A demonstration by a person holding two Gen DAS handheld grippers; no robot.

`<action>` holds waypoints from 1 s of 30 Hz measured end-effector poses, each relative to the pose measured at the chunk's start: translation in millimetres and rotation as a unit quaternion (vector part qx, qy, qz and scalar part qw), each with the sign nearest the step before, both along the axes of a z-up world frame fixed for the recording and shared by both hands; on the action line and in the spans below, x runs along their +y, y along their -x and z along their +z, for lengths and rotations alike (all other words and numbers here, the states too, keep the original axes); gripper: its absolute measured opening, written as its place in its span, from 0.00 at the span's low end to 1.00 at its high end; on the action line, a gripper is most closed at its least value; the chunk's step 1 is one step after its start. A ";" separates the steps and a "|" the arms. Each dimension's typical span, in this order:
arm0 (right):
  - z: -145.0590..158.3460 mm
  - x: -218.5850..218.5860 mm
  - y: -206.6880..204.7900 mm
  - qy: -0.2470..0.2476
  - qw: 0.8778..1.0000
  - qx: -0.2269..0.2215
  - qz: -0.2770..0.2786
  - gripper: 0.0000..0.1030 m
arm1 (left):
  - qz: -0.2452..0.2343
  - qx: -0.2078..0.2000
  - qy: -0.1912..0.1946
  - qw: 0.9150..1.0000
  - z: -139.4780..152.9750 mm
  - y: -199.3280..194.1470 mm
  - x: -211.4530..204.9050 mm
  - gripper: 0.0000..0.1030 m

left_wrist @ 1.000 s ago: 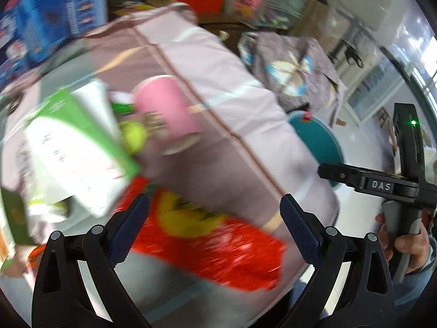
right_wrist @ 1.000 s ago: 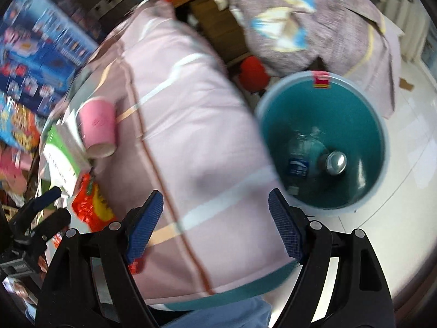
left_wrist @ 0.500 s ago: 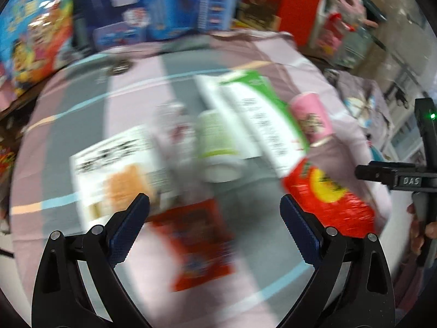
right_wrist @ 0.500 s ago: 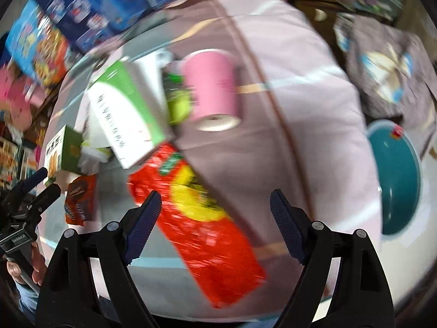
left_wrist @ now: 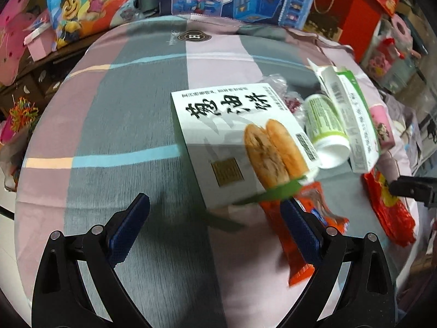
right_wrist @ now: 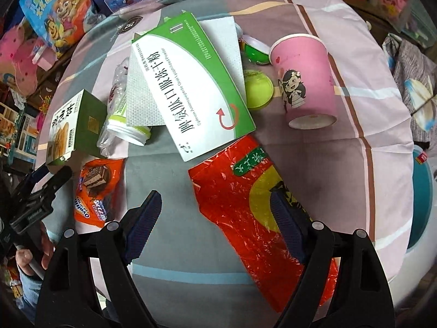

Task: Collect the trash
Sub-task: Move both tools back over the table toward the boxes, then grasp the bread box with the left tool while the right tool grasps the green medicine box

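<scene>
Red foil bag (right_wrist: pixel 262 218) lies nearest, flat on the striped cloth (right_wrist: pixel 169 191) of the surface, under the right tool (right_wrist: pixel 215 213). This tool hangs wide open and holds nothing; its right pad is over the yellow print of the bag. The foil is thin and slippery, so the pads can close on air or pull the cloth up with the bag.

The left tool (left_wrist: pixel 214 227) is also wide open and empty. Its right pad is over the orange wrapper (left_wrist: pixel 303 229), and the pastry box (left_wrist: pixel 240 139) stands just beyond. If it goes down here, it can catch only the corner of the wrapper, or push the box.

Further away the trash is piled. The green-white box (right_wrist: pixel 191 90) rests on a paper sheet (right_wrist: pixel 142 93), and a small bottle (right_wrist: pixel 128 128) lies partly under them, beside a clear plastic wrap. A pull on one piece can drag the others, and the bottle can roll off. The pink cup (right_wrist: pixel 308 82) lies on its side near the far edge; a touch can send it rolling.

The teal bin (right_wrist: pixel 422 210) is below the right edge of the surface, mostly hidden. A light wrapper carried there can slip out and miss it.
</scene>
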State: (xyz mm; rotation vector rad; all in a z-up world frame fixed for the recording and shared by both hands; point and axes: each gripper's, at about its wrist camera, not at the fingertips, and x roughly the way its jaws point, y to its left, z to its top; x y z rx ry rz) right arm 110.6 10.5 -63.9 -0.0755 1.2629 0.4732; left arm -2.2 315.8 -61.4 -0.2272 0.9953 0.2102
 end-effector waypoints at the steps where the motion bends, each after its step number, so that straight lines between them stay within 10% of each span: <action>1: -0.1 -0.5 -1.5 0.001 1.000 0.000 -0.002 0.76 | 0.004 -0.001 -0.001 1.000 -2.2 -3.4 2.2 0.93; 4: 0.6 1.8 -9.5 0.008 1.000 -0.005 -0.003 0.76 | 0.003 -0.001 0.003 1.000 -7.8 -11.9 3.0 0.74; 8: 1.2 13.1 -22.8 0.015 1.000 -0.014 0.006 0.76 | 0.002 0.010 -0.008 1.000 -14.6 -23.5 2.9 0.17; 10: 1.3 22.3 -29.0 0.017 1.000 -0.017 0.015 0.76 | 0.005 0.011 -0.008 1.000 -15.7 -26.0 5.8 0.11; 30: 1.9 61.7 -69.0 -0.011 0.996 -0.054 0.069 0.73 | 0.044 -0.020 0.005 0.999 21.4 -32.7 18.8 0.03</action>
